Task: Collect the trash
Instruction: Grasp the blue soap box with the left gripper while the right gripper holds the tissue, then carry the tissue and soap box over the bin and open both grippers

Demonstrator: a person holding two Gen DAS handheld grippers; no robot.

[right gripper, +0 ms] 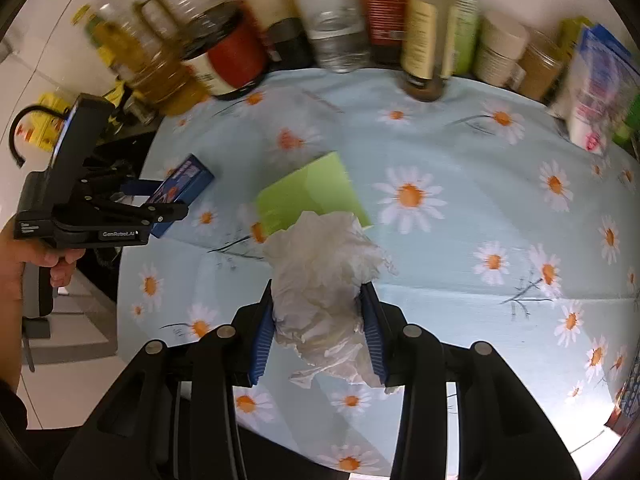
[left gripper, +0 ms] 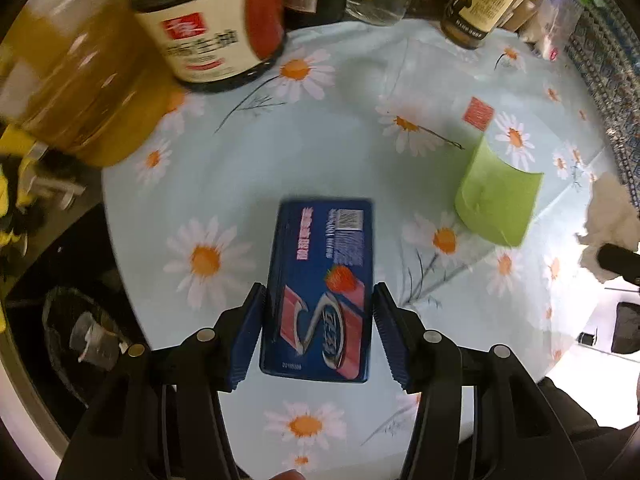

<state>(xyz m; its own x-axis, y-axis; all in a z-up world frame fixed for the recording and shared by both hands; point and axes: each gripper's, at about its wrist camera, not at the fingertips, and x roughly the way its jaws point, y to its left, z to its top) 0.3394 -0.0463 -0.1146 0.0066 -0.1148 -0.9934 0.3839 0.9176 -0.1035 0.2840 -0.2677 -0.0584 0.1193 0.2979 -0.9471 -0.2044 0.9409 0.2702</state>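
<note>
My left gripper (left gripper: 318, 322) is shut on a blue gum box (left gripper: 320, 280) with a strawberry picture, held over the daisy tablecloth (left gripper: 352, 92). In the right wrist view the left gripper (right gripper: 160, 204) holds the same blue box (right gripper: 184, 180) at the table's left edge. My right gripper (right gripper: 318, 332) is shut on a crumpled white tissue (right gripper: 324, 272). The tissue also shows at the right edge of the left wrist view (left gripper: 608, 216). A curled green paper (left gripper: 500, 200) lies on the cloth between the two grippers; it shows just beyond the tissue in the right wrist view (right gripper: 308, 192).
Bottles and jars line the table's back edge: an oil bottle (left gripper: 80, 80), a dark sauce bottle (left gripper: 216, 28), a glass (right gripper: 336, 32), spice jars (right gripper: 424, 48). A black-lined bin (left gripper: 84, 340) sits on the floor below the table's left edge.
</note>
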